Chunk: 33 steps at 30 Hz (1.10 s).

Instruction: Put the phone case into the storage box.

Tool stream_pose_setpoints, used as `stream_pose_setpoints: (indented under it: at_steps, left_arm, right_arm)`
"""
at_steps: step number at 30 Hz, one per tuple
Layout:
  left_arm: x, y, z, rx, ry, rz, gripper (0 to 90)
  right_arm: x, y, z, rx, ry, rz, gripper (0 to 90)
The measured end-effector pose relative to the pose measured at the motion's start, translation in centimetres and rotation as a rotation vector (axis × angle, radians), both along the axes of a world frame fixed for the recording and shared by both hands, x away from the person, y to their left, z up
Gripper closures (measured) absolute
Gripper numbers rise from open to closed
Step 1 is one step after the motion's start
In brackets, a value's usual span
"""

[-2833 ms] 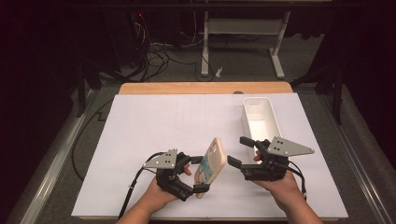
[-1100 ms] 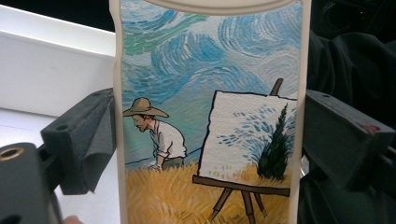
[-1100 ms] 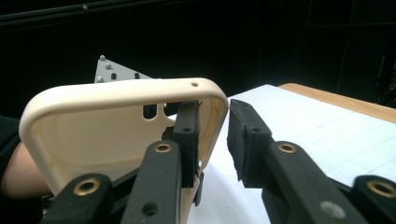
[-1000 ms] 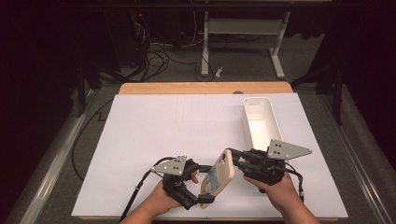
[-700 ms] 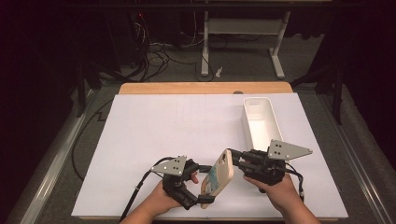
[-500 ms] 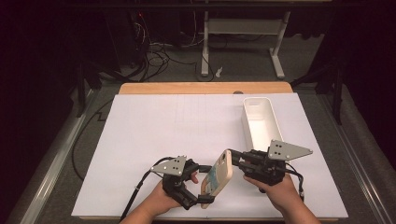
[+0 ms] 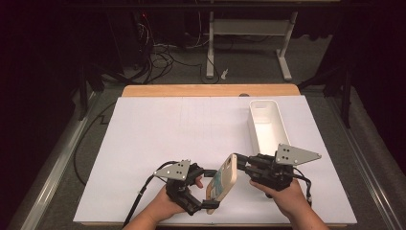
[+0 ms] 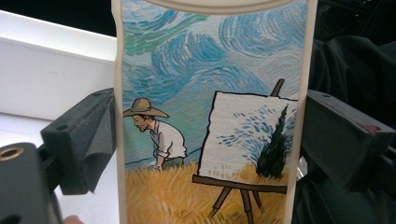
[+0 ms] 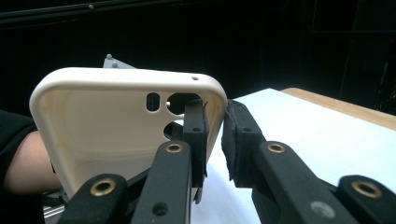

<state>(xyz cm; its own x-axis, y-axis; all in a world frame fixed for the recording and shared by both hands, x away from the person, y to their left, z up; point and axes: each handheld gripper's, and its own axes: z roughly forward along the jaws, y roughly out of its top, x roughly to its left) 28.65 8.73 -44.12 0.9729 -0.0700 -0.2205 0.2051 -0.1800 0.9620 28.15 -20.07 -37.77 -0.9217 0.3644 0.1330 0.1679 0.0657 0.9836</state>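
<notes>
In the high view a cream phone case (image 7: 223,184) is held up off the bench (image 7: 191,124) near its front edge, between the two hands. The left gripper (image 7: 203,189) spans the case across its width, and the right gripper (image 7: 241,162) pinches its upper right rim. The case stands on end and tilts, its long axis running from the front edge up and away toward the far right; the printed back faces left. A white tray (image 7: 267,125) sits apart near the right edge.

In the left gripper view the painted back (image 8: 210,116) of the case sits between the jaws, which stand wide and press on its two long sides. The long axis runs up the frame.

In the right gripper view the hollow inside (image 9: 112,126) of the case faces the camera, camera cutouts uppermost. The jaws are nearly closed on the thin side wall, one pad inside, one outside.

The case looks light, thin and somewhat flexible, with a smooth surface that could slip. The long side edges and the rim near the corners seem the firmest places to grip; a hard squeeze mid-wall would likely bend it.
</notes>
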Motion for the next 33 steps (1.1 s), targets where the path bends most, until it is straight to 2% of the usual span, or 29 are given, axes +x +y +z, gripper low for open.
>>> stream_pose_setpoints:
  at_steps: [1, 5, 8, 12, 16, 33]
  left_arm:
    - [-0.07, 0.01, 0.04, 0.002, -0.006, 0.003, 11.0]
    - [0.0, 0.06, 0.08, -0.006, 0.002, 0.005, 11.1]
    - [-0.16, -0.16, -0.03, 0.011, -0.004, -0.012, 11.1]
    - [-0.15, -0.24, -0.02, 0.012, -0.005, -0.02, 11.2]
    - [-0.2, -0.26, -0.04, 0.017, -0.011, -0.019, 11.2]
    - [-0.31, -0.37, -0.06, 0.024, -0.025, -0.003, 10.6]
  right_arm:
    - [-0.03, 0.0, 0.0, -0.002, -0.005, -0.004, 84.0]
    - [0.0, -0.02, -0.11, -0.016, -0.003, -0.015, 81.8]
    - [-0.01, 0.05, -0.09, -0.005, -0.003, -0.016, 80.9]
    - [0.02, -0.08, -0.06, 0.003, 0.001, -0.011, 79.7]
    - [-0.1, -0.02, -0.04, 0.003, -0.01, -0.004, 86.6]
    - [0.08, -0.18, 0.0, 0.01, 0.024, 0.005, 89.3]
